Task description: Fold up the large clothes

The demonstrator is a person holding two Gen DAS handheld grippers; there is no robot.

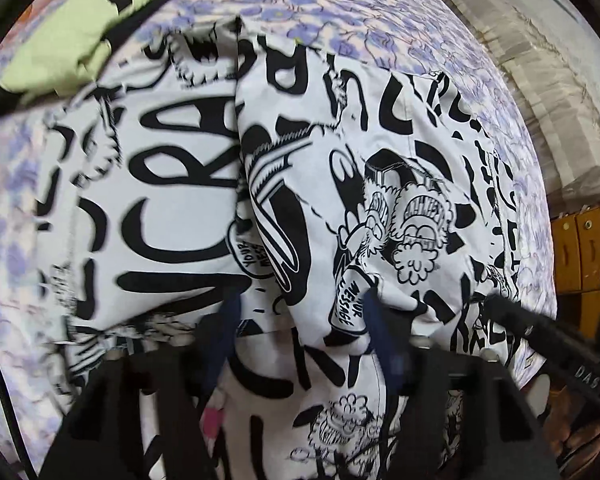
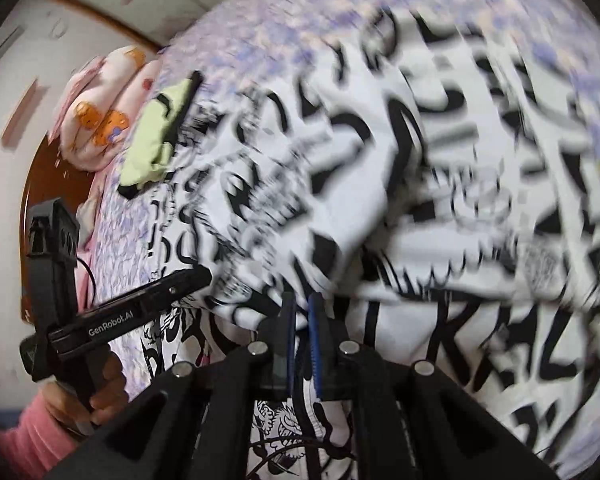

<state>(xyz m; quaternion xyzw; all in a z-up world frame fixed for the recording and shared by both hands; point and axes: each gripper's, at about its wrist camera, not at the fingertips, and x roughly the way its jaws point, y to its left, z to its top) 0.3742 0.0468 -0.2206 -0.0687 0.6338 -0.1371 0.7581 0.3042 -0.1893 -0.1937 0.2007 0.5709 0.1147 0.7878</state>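
Your left hand-held gripper [image 1: 300, 316] hangs spread above the graffiti-print garment [image 1: 172, 184] on the floral bed [image 1: 340, 4], letting its fold settle, while your right hand-held gripper [image 2: 302, 312] pinches the near hem taut.

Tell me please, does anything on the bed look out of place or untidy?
The black-and-white printed garment is bunched: one half lies lumped over the other with a raised ridge down the middle. A crumpled light green garment overlaps its far corner. Nothing looks spilled or damaged.
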